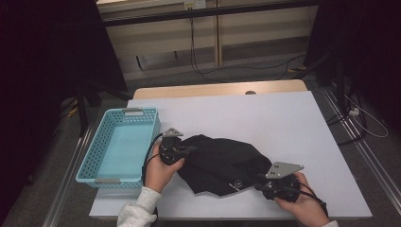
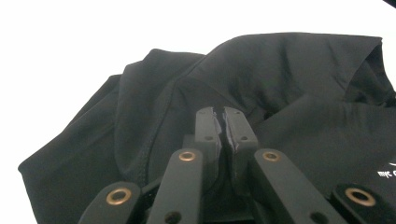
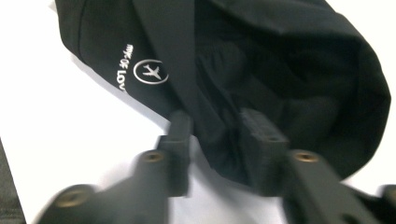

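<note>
Left tongs (image 2: 223, 122) clamp a fold of the black garment (image 1: 222, 163). Right tongs (image 3: 217, 128) stand wide, straddling its 5 o'clock edge. Basket (image 1: 94, 163) at 9 o'clock.

A black garment (image 1: 222, 163) is spread in a rumpled heap on the white desk (image 1: 265, 118), a small white logo seen near its near edge. The left gripper (image 1: 188, 150) is held at its left edge, the right gripper (image 1: 263, 182) at its near right corner. A turquoise perforated basket (image 1: 94, 158) is set at the desk's left edge, just beside the left gripper
</note>
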`<state>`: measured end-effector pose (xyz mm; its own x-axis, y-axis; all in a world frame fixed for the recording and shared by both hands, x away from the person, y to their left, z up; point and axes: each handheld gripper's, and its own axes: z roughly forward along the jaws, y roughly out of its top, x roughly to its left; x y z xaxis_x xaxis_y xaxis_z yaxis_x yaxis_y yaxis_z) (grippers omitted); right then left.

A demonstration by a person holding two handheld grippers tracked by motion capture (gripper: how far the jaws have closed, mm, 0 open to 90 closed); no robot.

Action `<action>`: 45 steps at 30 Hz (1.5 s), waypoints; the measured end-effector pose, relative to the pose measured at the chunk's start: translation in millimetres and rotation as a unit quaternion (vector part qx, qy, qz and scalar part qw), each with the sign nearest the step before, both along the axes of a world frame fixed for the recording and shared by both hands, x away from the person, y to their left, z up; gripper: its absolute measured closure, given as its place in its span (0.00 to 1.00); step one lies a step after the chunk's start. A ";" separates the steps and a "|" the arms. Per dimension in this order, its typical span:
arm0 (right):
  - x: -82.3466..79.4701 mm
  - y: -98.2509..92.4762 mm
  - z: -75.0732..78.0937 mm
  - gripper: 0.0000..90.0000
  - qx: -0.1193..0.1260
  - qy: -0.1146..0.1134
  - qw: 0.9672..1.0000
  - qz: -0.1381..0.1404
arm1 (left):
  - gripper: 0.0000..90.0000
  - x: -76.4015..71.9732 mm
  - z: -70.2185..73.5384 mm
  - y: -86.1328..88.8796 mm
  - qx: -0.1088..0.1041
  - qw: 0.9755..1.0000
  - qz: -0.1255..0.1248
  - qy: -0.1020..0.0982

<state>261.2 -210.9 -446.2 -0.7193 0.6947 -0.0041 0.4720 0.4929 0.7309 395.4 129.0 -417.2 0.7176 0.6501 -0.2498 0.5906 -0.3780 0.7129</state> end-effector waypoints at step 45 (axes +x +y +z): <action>10.9 -37.3 -4.5 0.85 0.050 0.039 0.998 -0.008 | 0.53 10.5 -7.5 -51.8 -0.014 0.996 -0.089 -0.025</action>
